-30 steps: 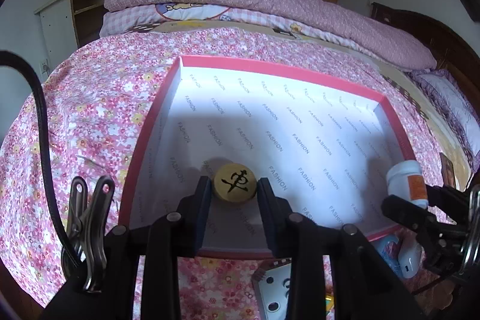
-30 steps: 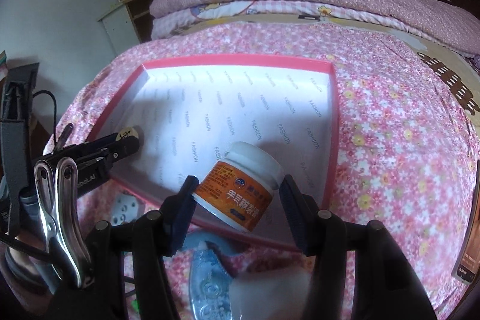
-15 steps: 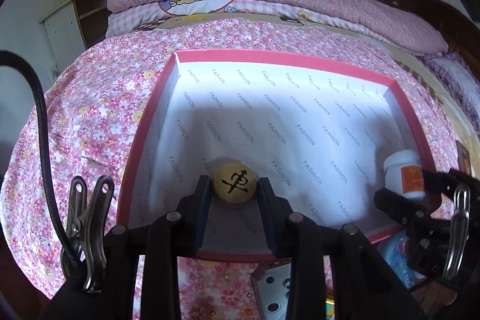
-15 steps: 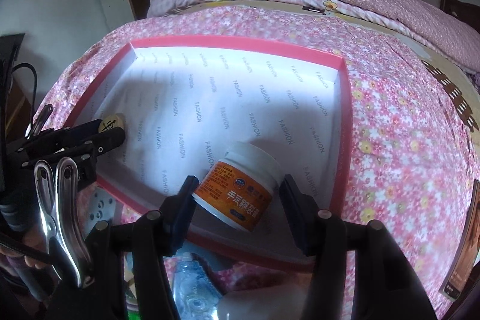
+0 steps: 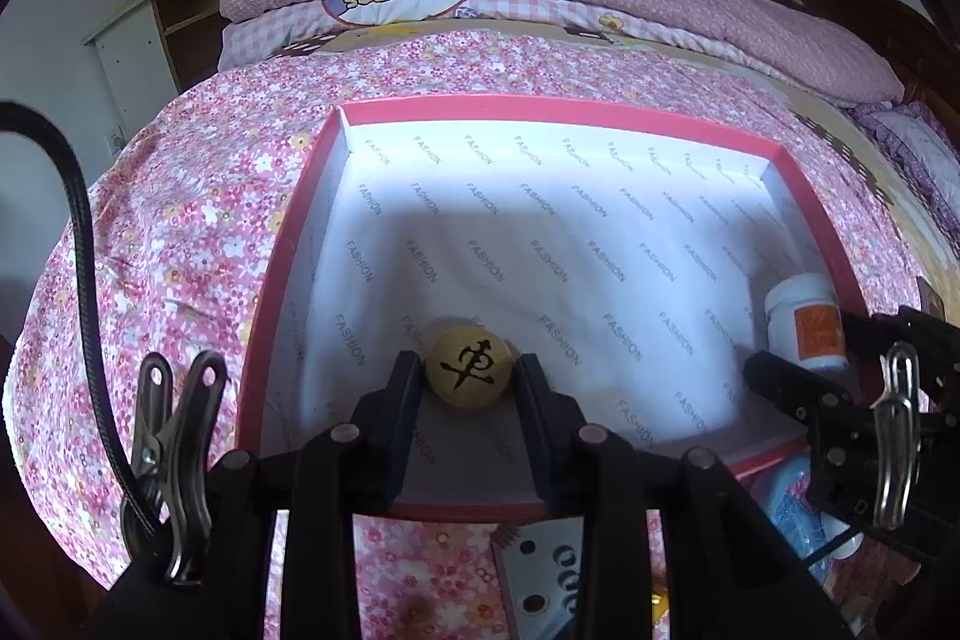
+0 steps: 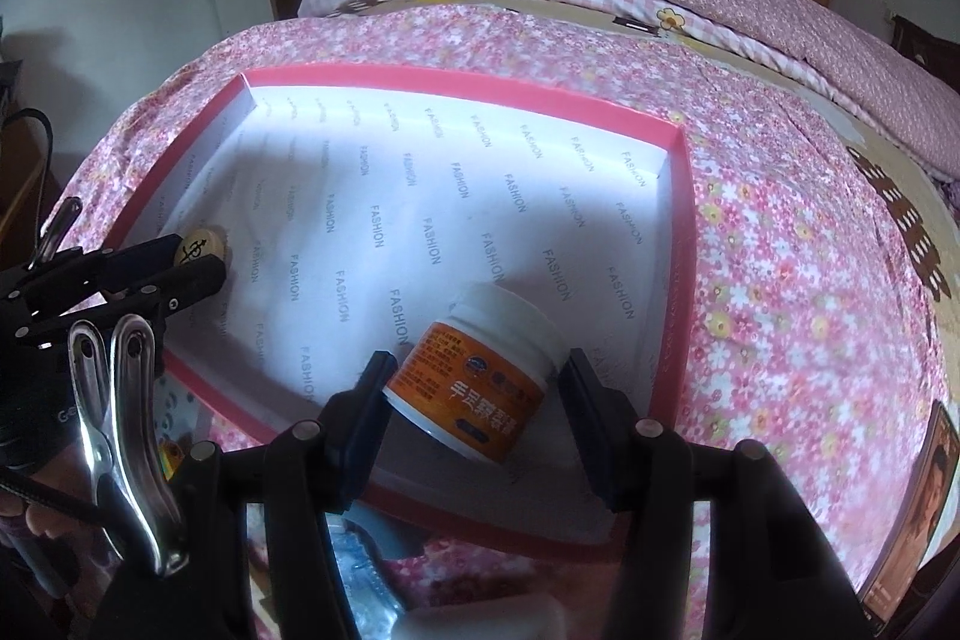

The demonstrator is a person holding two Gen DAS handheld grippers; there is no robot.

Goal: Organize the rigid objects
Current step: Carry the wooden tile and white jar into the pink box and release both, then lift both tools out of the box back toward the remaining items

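Chess piece [image 5: 470, 367] — a round wooden disc with a black character — sat clamped between my left gripper [image 5: 469, 383] pads, low over the near-left part of the pink-rimmed box [image 5: 282, 274] on the flowered bedspread [image 5: 198, 220]. Off to that gripper's right stood the white jar [image 5: 804, 322].

From the right wrist view, the jar [image 6: 480, 376] lay tilted between my right gripper [image 6: 477, 409] fingers — jaws half apart, both pads touching its sides — over the box's [image 6: 684, 244] near-right corner.
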